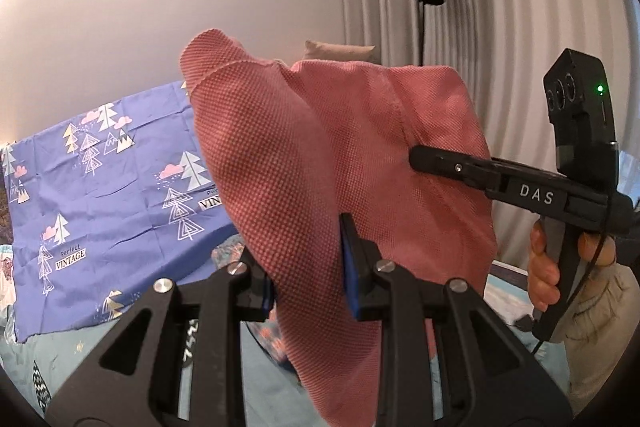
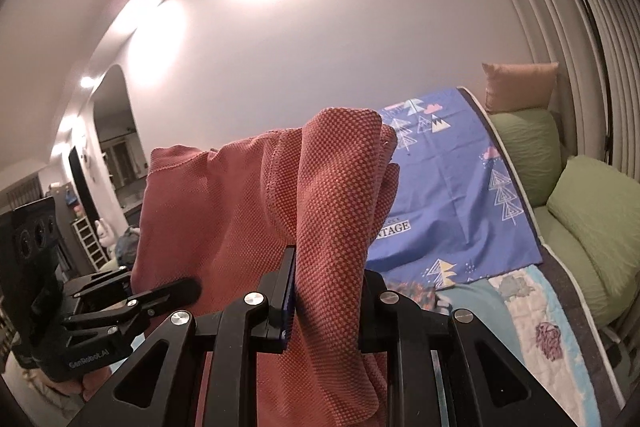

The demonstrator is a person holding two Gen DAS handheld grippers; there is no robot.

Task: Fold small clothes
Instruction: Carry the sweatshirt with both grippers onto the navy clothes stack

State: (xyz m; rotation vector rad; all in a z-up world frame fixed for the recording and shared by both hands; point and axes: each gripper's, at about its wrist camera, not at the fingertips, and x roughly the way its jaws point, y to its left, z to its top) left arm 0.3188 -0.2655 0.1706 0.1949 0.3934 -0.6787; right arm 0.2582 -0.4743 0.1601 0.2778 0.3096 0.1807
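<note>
A red knit garment (image 1: 340, 155) hung in the air above the bed (image 2: 532, 311), held up between the two grippers. The left gripper (image 1: 310, 275) was closed on a bunched fold of the cloth, its blue pads pressing the fabric from both sides. The right gripper (image 2: 326, 301) likewise clamped a thick gathered roll of the same garment between its jaws. In the left wrist view the right gripper's black finger reached in from the right edge against the cloth, with a hand (image 1: 544, 267) on its handle. The garment stretched roughly level from one gripper to the other, its long axis running sideways, and its loose lower part drooped downward. Behind it a blue sheet (image 1: 108, 195) printed with trees lay spread on the bed, green pillows (image 2: 592, 215) beside the grey curtain (image 1: 500, 7).
</note>
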